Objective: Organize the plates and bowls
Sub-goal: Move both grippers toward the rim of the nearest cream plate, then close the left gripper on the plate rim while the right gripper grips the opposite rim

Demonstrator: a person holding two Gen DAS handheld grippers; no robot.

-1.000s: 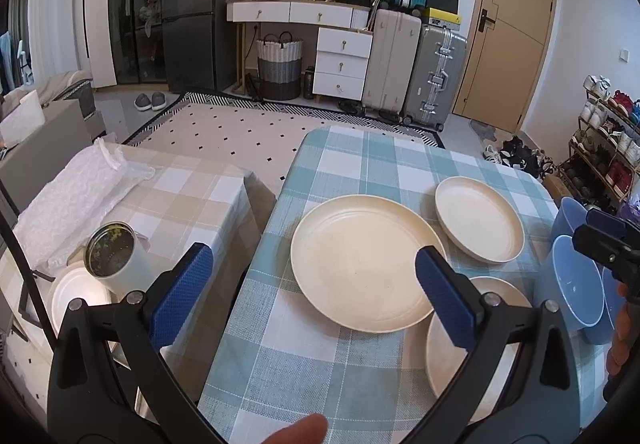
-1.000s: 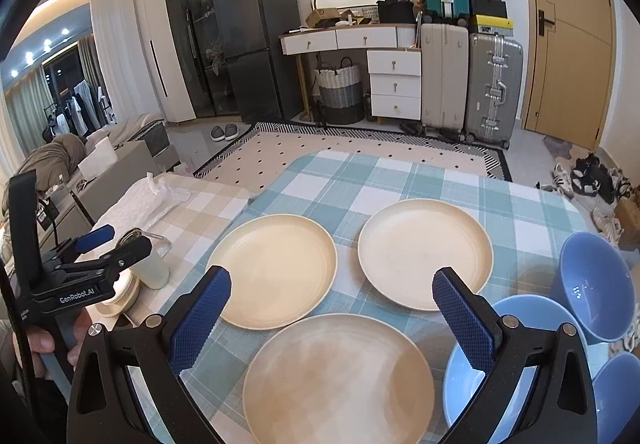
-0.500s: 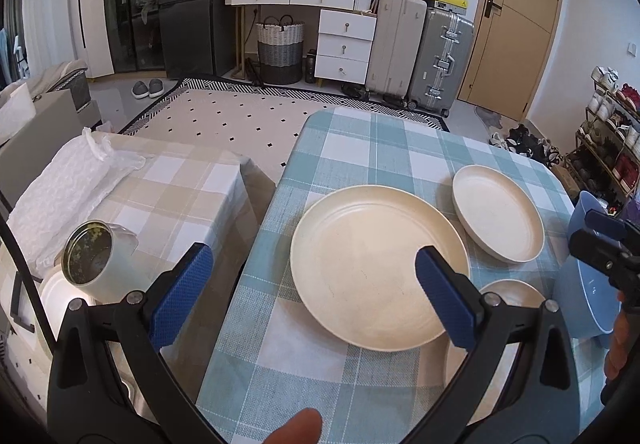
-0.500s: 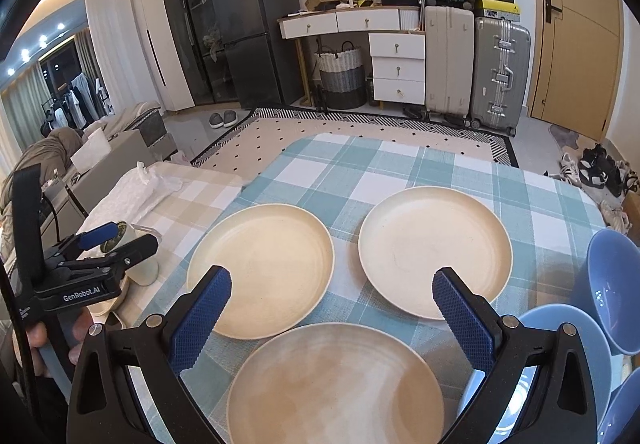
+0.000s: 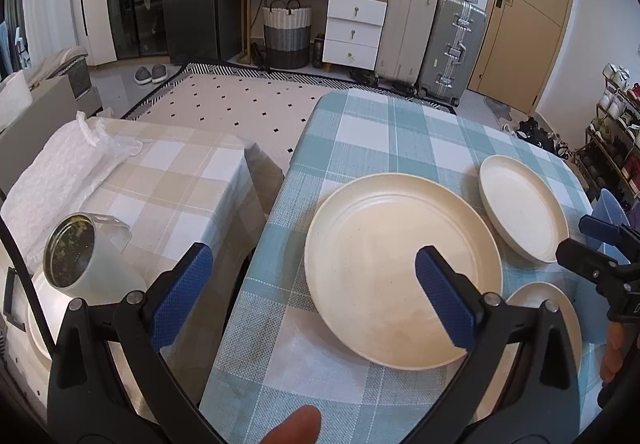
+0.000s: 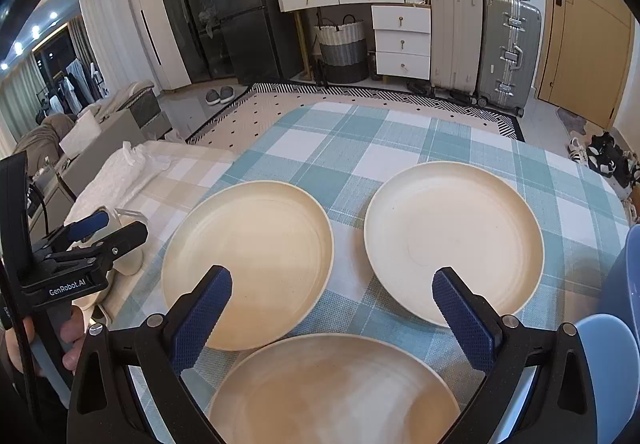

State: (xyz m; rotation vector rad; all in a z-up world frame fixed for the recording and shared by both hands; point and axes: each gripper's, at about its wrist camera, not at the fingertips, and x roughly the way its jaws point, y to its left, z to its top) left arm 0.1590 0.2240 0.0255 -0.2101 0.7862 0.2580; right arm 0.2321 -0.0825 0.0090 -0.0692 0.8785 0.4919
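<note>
Left wrist view: the left gripper [image 5: 310, 284] is spread apart and empty; the left cream plate [image 5: 402, 270] lies flat at 1 o'clock, its near rim under the right pad. Right wrist view: the right gripper [image 6: 332, 308] is likewise apart and empty, with the nearest plate [image 6: 334, 390] at 6 o'clock, directly below.
</note>
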